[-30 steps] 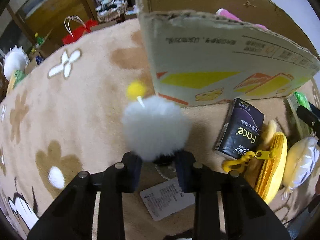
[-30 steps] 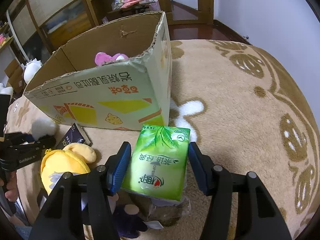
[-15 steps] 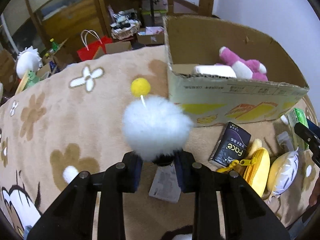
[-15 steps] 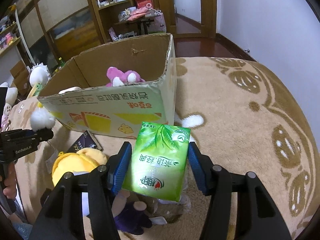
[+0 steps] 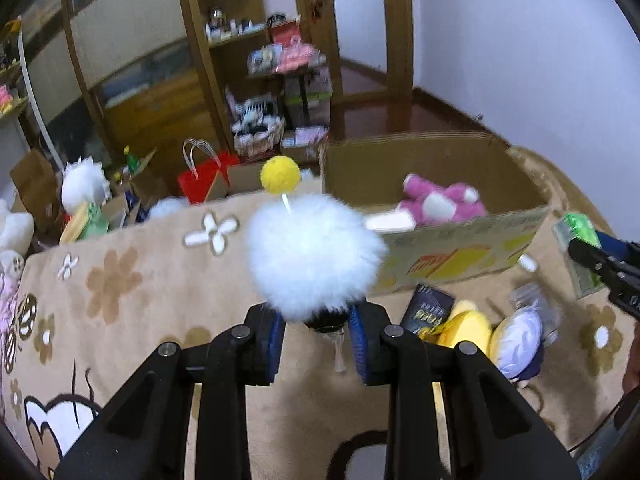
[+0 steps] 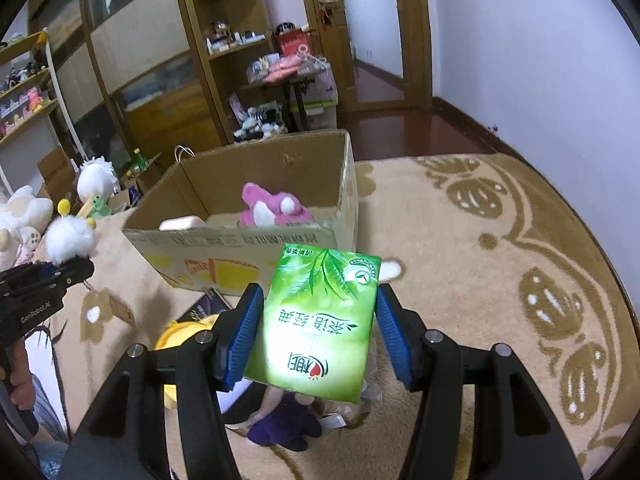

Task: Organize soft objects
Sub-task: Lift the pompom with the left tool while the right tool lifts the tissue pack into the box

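My left gripper (image 5: 316, 320) is shut on the base of a white fluffy pom-pom toy (image 5: 316, 252) with a yellow ball (image 5: 280, 174) on a stalk, held above the beige rug. In the right wrist view that left gripper (image 6: 52, 276) hangs at the left, level with the cardboard box (image 6: 240, 248). My right gripper (image 6: 316, 312) is shut on a green tissue pack (image 6: 320, 320), in front of the box's near right corner. The box (image 5: 460, 244) is open on top, with a pink plush (image 5: 440, 200) and a pale flat item inside.
On the rug in front of the box lie a black tissue pack (image 5: 426, 308), a yellow zip pouch (image 5: 464, 324) and a purple-and-white plush (image 5: 516, 340). A red bag (image 5: 200, 180), white plush toys (image 5: 84, 188) and wooden shelves stand beyond the rug's far edge.
Both grippers have risen with their loads, and both views have tilted up. The inside of the box, first hidden behind its front wall, now shows. Both grips are unchanged.
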The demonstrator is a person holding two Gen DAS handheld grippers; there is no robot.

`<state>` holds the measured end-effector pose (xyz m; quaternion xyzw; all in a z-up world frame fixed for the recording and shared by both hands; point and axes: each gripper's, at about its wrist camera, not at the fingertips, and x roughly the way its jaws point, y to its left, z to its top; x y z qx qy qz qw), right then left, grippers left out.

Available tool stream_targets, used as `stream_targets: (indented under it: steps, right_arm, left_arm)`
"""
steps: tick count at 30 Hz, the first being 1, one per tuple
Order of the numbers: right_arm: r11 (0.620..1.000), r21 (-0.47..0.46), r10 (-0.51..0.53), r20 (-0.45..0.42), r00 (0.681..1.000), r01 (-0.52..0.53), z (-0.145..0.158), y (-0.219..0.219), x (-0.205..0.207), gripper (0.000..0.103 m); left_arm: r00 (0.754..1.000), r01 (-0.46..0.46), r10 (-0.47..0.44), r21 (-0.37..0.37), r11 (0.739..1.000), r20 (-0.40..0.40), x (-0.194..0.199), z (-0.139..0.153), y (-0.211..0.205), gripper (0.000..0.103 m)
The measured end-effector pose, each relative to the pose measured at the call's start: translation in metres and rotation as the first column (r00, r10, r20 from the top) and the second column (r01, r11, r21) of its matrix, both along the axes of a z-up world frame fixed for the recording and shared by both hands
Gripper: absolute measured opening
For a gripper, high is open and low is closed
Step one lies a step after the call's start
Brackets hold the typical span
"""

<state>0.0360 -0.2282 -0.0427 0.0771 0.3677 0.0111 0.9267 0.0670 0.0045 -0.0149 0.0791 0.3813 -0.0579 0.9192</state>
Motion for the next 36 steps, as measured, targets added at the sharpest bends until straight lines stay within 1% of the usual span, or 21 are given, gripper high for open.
stream_targets:
  steps: [3,7,11,13,14,17,23,26,29,33,36]
  right_arm:
    - [1.000,-0.001,0.012,0.024,1.000,-0.012,0.012,0.003,-0.003,0.060]
    - [0.999,0.022,0.030,0.045,0.999,-0.031,0.027,0.005,0.000,0.060]
    - [0.999,-0.009,0.053,0.048,0.997,-0.053,0.039,0.008,0.006,0.060]
    - [0.997,-0.025,0.068,0.045,0.997,-0.067,0.044,0.010,0.011,0.060]
    - [0.997,-0.035,0.076,0.043,0.996,-0.074,0.047,0.011,0.015,0.060]
    - [0.994,-0.060,0.092,0.039,0.995,-0.090,0.052,0.013,0.024,0.060]
    - [0.992,-0.067,0.108,0.042,0.993,-0.105,0.058,0.012,0.041,0.060]
    - [0.992,-0.068,0.111,0.044,0.993,-0.108,0.060,0.011,0.048,0.060]
    - [0.992,-0.065,0.113,0.048,0.992,-0.110,0.060,0.010,0.056,0.060]
    - [0.989,-0.077,0.129,0.055,0.990,-0.125,0.060,0.011,0.069,0.060]
    - [0.988,-0.077,0.136,0.068,0.988,-0.131,0.058,0.012,0.079,0.060]
  left_arm:
    - [0.999,0.024,-0.024,-0.002,1.000,0.038,-0.001,0.016,-0.003,0.027]
    - [0.995,0.053,-0.056,0.037,0.998,0.079,0.006,0.031,-0.015,0.027]
    - [0.991,0.087,-0.093,0.068,0.994,0.101,0.016,0.039,-0.029,0.027]
    - [0.988,0.094,-0.104,0.094,0.991,0.110,0.020,0.040,-0.037,0.027]
    - [0.988,0.094,-0.105,0.095,0.991,0.113,0.021,0.041,-0.038,0.027]
    - [0.989,0.100,-0.109,0.086,0.991,0.102,0.032,0.044,-0.041,0.027]
    - [0.988,0.104,-0.117,0.127,0.986,0.101,0.054,0.048,-0.052,0.027]
    - [0.990,0.100,-0.112,0.129,0.987,0.089,0.065,0.047,-0.055,0.028]
    - [0.992,0.097,-0.105,0.110,0.989,0.073,0.075,0.042,-0.056,0.028]
    - [0.992,0.099,-0.107,0.119,0.988,0.061,0.084,0.031,-0.057,0.028]
    - [0.994,0.094,-0.099,0.095,0.991,0.051,0.092,0.024,-0.057,0.028]
